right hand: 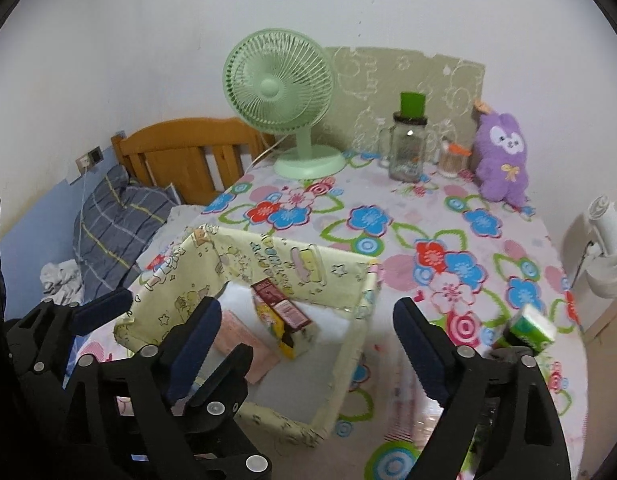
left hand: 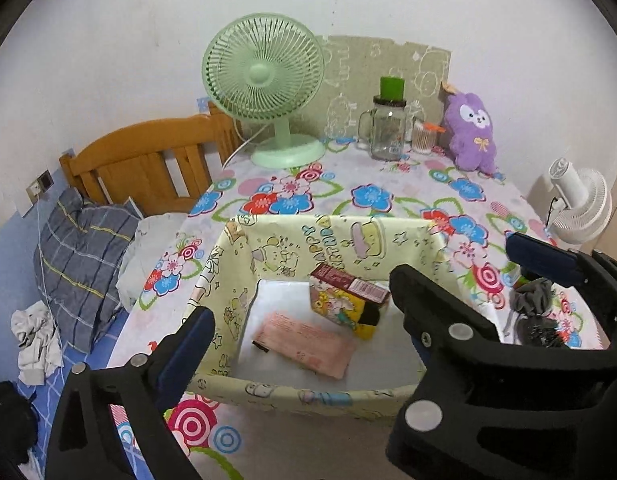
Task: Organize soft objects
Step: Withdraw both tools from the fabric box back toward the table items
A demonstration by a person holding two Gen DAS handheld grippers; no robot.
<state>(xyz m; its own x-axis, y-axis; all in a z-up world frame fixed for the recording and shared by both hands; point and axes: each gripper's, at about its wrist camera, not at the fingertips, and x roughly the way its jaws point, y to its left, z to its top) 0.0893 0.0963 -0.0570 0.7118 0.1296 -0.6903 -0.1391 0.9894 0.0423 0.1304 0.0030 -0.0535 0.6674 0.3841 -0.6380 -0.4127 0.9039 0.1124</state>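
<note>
Floral tablecloth [left hand: 368, 196] crowding with breakables. Holding my left gripper [left hand: 304, 312] and right gripper [right hand: 306, 334] wide, empty, over basket [left hand: 236, 276]. Risk: catching its soft wall, tipping yellow packet [left hand: 340, 300].

A pale yellow fabric bin [left hand: 292, 248] printed with cartoon figures stands open on the flowered table [left hand: 388, 196], near its front edge and toward the left side. Inside, on the white floor, a flat pink packet [left hand: 308, 342] lies tilted toward the front wall. Beside it a yellow cartoon pack [left hand: 340, 304] with a dark red top leans upright near the back right corner. A purple plush rabbit [left hand: 470, 132] sits upright at the table's far right corner.
</note>
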